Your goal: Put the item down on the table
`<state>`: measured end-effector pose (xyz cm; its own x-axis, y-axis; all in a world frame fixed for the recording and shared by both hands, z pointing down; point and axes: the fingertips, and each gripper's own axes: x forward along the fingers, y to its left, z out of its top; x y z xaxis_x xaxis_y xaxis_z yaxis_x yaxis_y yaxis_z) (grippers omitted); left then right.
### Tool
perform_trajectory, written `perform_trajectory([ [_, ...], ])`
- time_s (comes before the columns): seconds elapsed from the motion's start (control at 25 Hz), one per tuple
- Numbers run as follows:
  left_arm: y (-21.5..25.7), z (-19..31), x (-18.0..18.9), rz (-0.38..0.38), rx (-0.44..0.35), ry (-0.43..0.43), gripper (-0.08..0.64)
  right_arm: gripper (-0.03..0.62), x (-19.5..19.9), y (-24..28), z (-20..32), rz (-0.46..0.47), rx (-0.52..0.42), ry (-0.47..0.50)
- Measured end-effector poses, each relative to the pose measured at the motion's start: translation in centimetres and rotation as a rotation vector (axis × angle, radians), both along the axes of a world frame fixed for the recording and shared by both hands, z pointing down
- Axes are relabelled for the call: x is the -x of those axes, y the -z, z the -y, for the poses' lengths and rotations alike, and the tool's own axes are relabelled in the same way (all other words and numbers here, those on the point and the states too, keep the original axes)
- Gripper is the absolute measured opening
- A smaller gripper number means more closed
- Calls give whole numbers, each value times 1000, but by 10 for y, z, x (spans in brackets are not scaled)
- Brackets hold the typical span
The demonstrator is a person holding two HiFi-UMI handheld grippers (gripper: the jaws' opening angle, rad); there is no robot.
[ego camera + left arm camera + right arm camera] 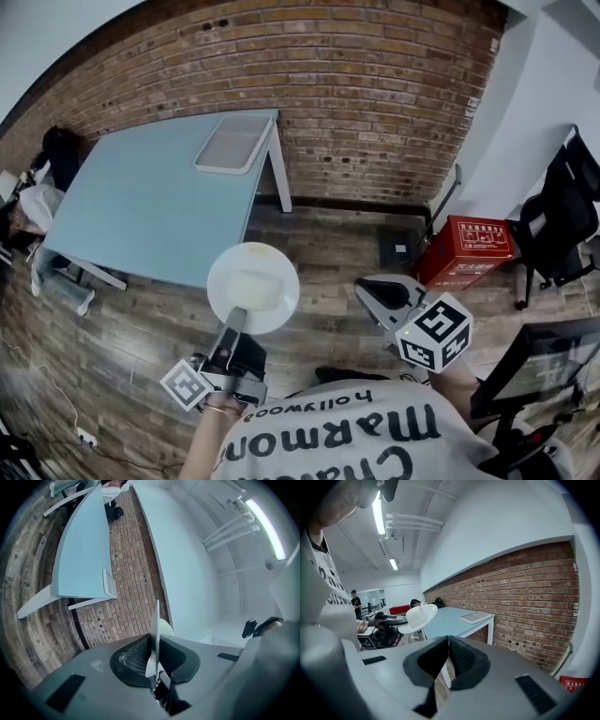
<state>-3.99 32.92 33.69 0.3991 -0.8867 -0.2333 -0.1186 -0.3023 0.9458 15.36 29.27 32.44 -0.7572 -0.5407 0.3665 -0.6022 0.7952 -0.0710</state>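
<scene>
Ahead of us, a pale blue table (150, 206) stands against a brick wall (356, 94), with a shallow white tray (232, 142) at its far corner by the wall. To our right, a red box (473, 246) sits on the wooden floor (319, 244) near a black chair (562, 216). Its white print is too small for us to read.

Our left gripper (232, 323) is clenched on the brim of a white hat (253, 286). It holds the hat in the air at the table's near edge, over the floor and not on the tabletop. Our right gripper (375, 292) is beside it, apart from the hat, with its jaws together and nothing between them.

Our shirt (347, 441) carries dark lettering, partly reading "hollywood".
</scene>
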Motion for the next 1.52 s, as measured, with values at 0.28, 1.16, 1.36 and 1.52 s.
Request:
perform_trajectory([
  [0.28, -6, 45, -16, 6, 12, 0, 26, 11, 0, -14, 38, -4, 19, 37],
  [1.16, 3, 219, 54, -41, 20, -60, 26, 11, 74, -16, 192, -12, 44, -28],
  [1.36, 4, 251, 89, -37, 33, -54, 26, 11, 110, -12, 230, -5, 32, -25],
  [1.52, 2, 277, 112, -26, 34, -61, 26, 11, 138, -16, 254, -6, 49, -9],
])
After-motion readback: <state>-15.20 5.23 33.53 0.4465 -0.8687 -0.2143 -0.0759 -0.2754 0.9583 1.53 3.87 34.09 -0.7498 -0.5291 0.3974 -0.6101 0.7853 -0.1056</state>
